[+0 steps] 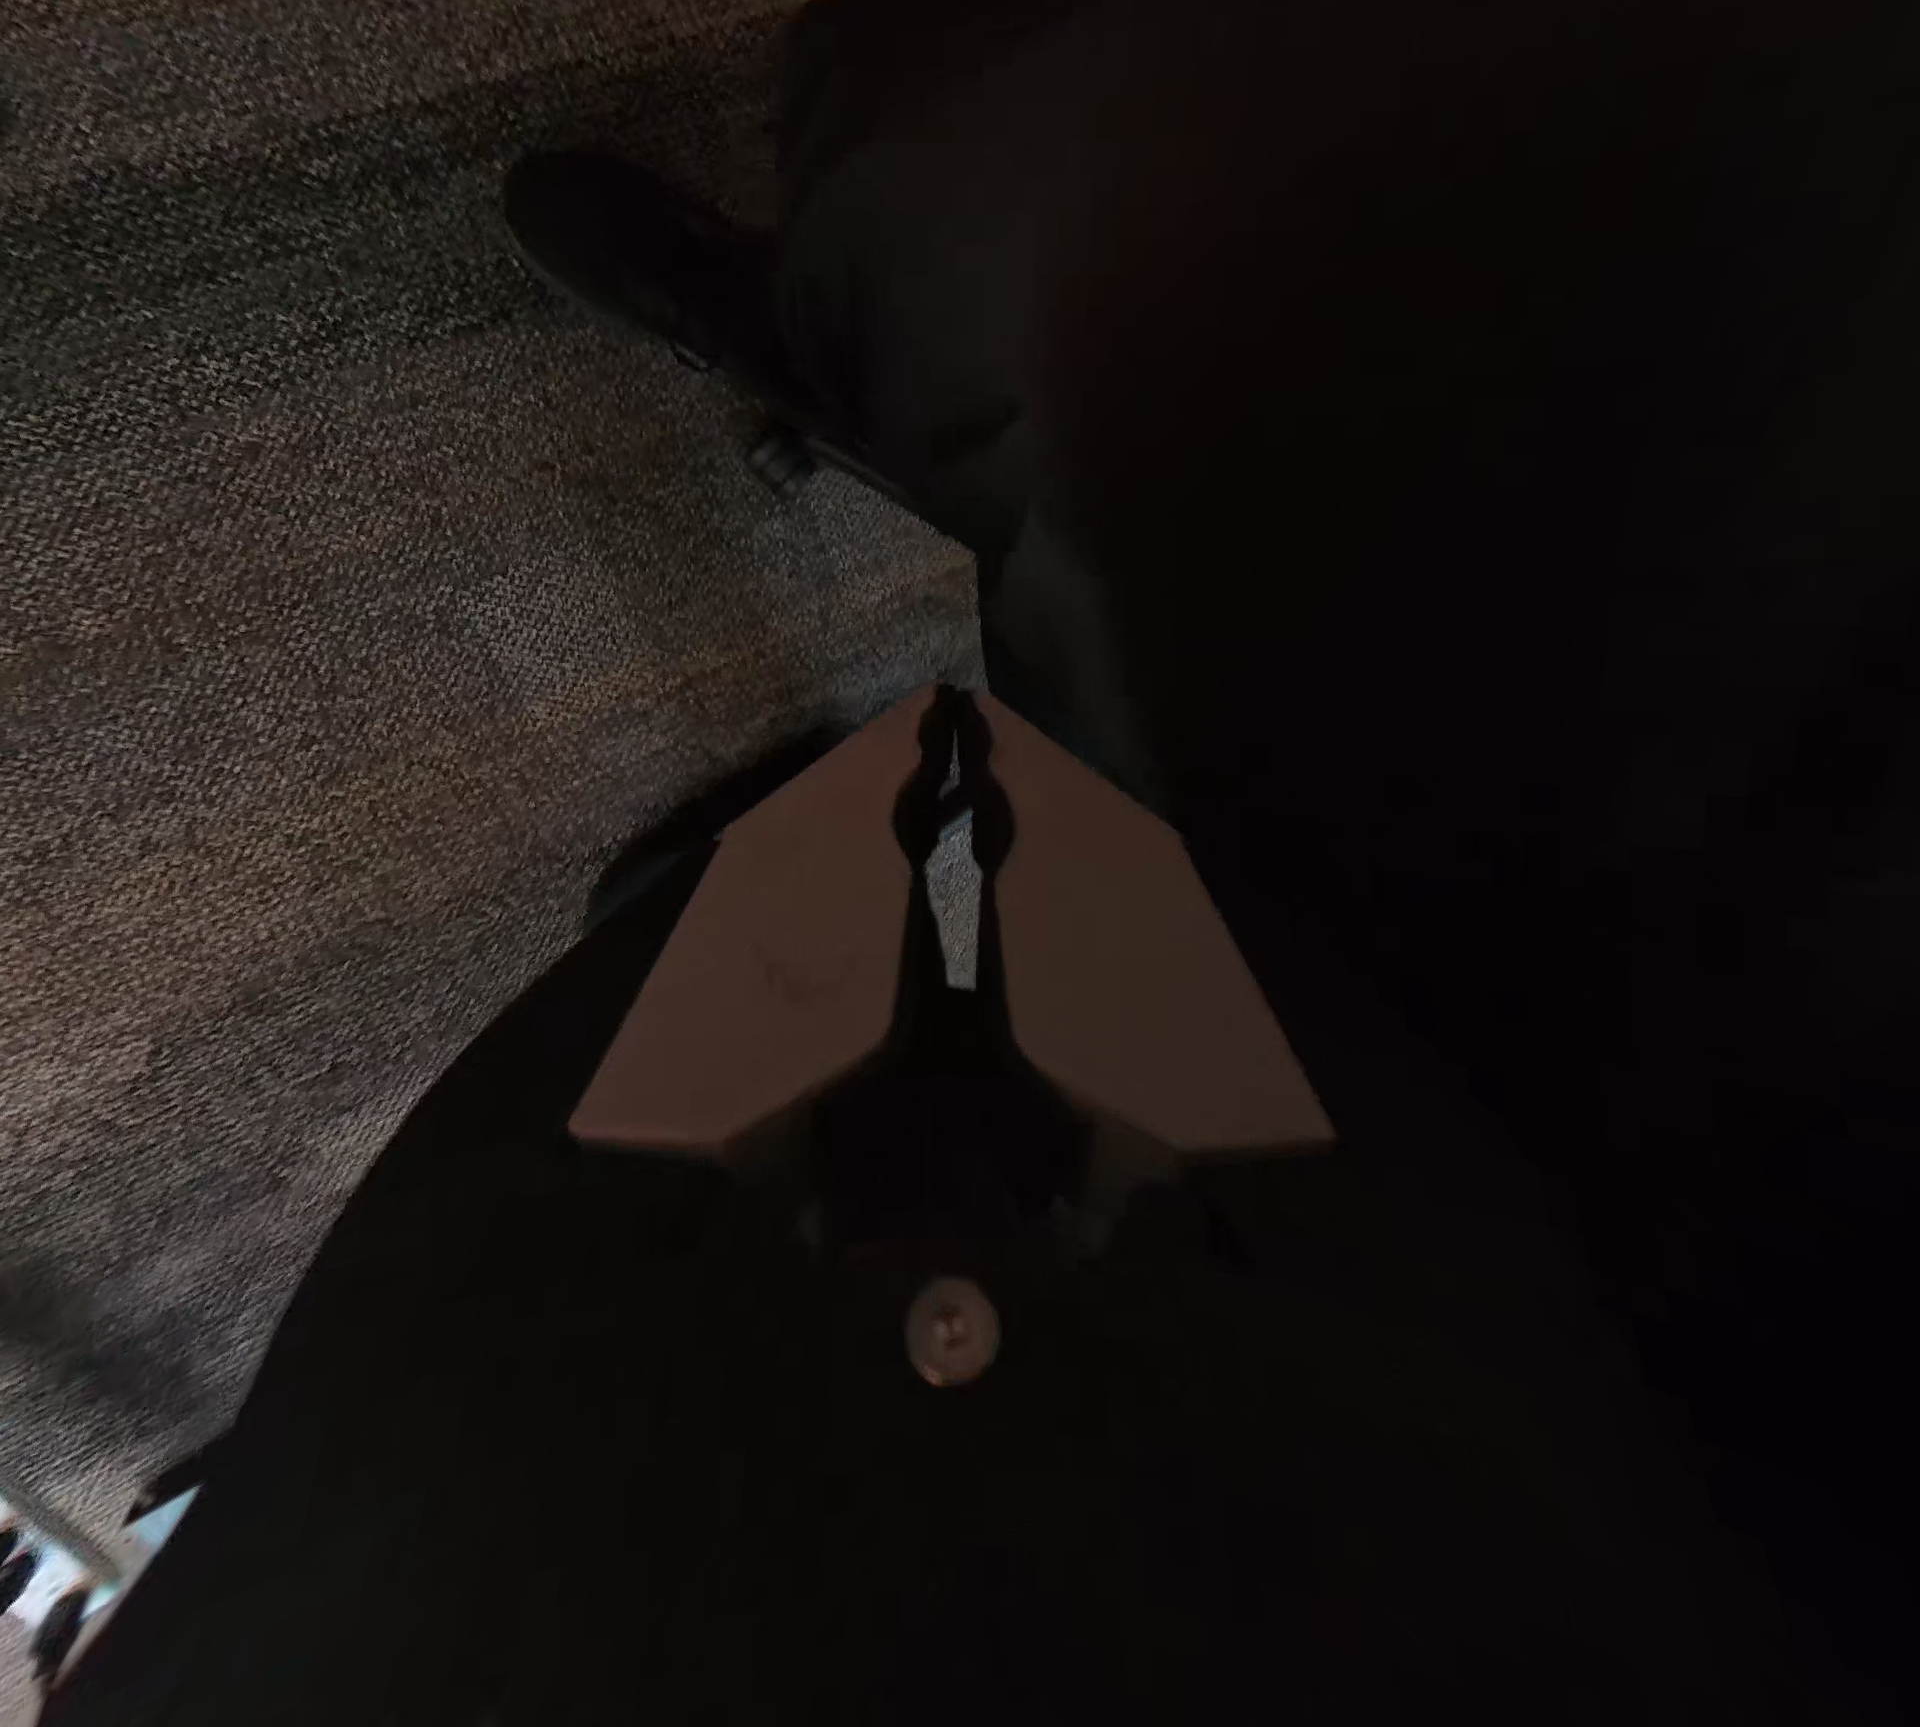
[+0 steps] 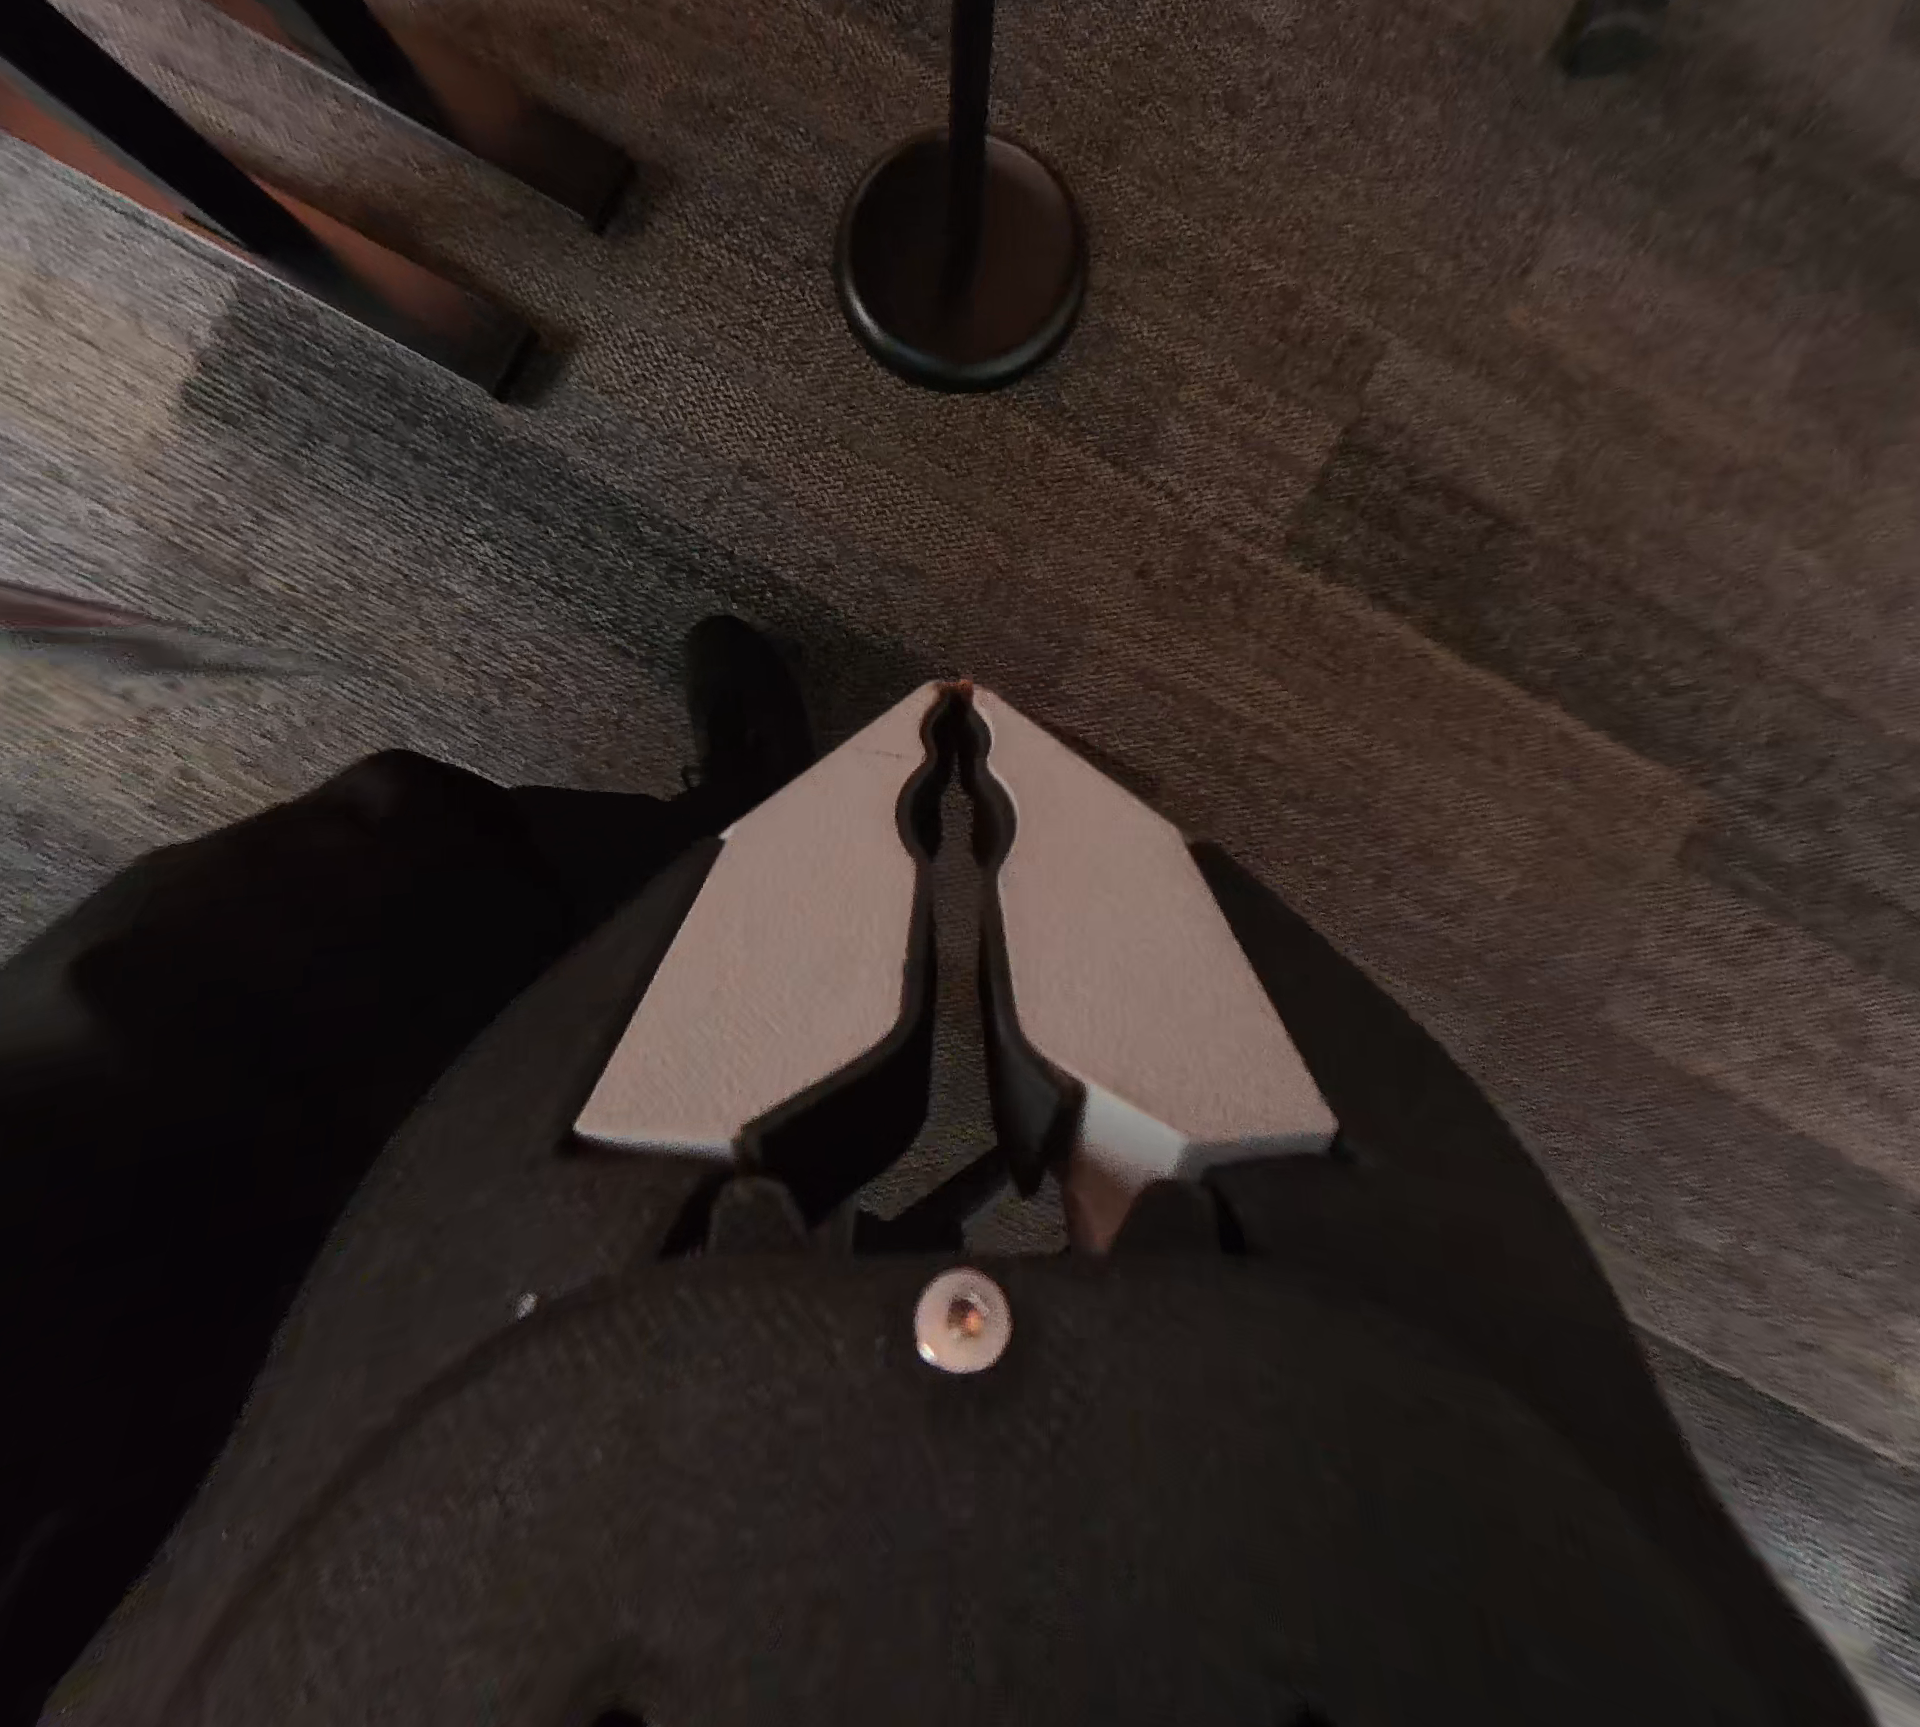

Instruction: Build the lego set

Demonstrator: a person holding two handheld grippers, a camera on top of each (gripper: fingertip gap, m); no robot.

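Note:
No lego pieces show in either view. Both grippers point down at a grey-brown carpet floor. My left gripper (image 1: 951, 698) is shut with its pale fingers (image 1: 810, 950) meeting at the tips and nothing between them; it hangs beside a person's dark trouser leg (image 1: 1351, 534) and black shoe (image 1: 623, 243). My right gripper (image 2: 954, 692) is also shut and empty, held above the carpet (image 2: 1351, 534), with a black shoe (image 2: 743, 701) just to its left.
A black round stand base (image 2: 961, 264) with a thin upright pole stands on the carpet ahead of the right gripper. Dark furniture legs (image 2: 312, 150) lie at upper left, and a chair caster (image 2: 1610, 41) at upper right. Dark clothing (image 2: 260, 1002) fills the lower left. There is about 35 centimetres between the tips of the two grippers.

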